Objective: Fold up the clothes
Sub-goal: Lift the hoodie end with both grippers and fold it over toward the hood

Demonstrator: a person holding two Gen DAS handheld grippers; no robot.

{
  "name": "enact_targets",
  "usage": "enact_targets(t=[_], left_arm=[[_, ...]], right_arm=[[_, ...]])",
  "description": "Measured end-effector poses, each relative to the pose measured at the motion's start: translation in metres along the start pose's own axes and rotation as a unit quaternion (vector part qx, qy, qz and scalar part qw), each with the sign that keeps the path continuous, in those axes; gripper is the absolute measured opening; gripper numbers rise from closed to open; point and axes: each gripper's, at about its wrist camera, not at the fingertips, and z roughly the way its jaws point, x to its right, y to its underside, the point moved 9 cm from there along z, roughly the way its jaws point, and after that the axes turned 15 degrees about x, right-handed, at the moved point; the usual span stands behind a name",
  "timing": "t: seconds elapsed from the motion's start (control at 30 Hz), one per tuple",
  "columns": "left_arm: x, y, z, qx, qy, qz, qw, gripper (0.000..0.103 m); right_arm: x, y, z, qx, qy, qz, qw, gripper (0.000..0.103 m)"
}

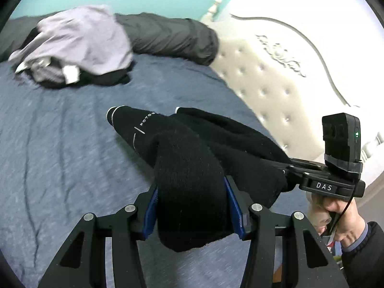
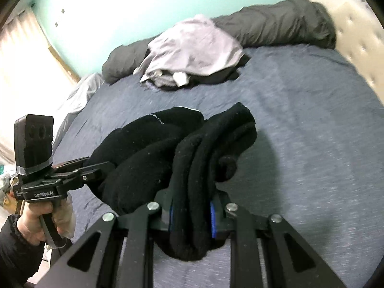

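A pair of black socks (image 1: pixel 192 158) is held above the blue bed sheet (image 1: pixel 60 144) between both grippers. My left gripper (image 1: pixel 190 206) is shut on one bunched end of the black socks, its blue pads pressed on the fabric. My right gripper (image 2: pixel 190 216) is shut on the other end (image 2: pixel 204 158), seen as thick folded layers. White lettering shows on one sock (image 1: pixel 146 120). In the left wrist view the right gripper (image 1: pixel 283 170) comes in from the right; in the right wrist view the left gripper (image 2: pixel 100 168) comes in from the left.
A pile of clothes with a lilac garment (image 1: pixel 79 38) on top lies at the far side of the bed, also in the right wrist view (image 2: pixel 194 48). A dark grey rolled duvet (image 1: pixel 172 36) lies behind it. A cream tufted headboard (image 1: pixel 276 79) stands at the right.
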Motion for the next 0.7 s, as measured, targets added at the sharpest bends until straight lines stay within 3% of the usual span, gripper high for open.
enact_targets(t=[0.3, 0.7], left_arm=[[0.106, -0.023, 0.075, 0.006, 0.044, 0.031, 0.9986, 0.054], [0.199, -0.031, 0.186, 0.023, 0.073, 0.039, 0.9963, 0.054]], right_arm=[[0.088, -0.058, -0.077, 0.052, 0.044, -0.022, 0.997, 0.020], [0.214, -0.099, -0.122, 0.081, 0.112, -0.049, 0.989, 0.020]])
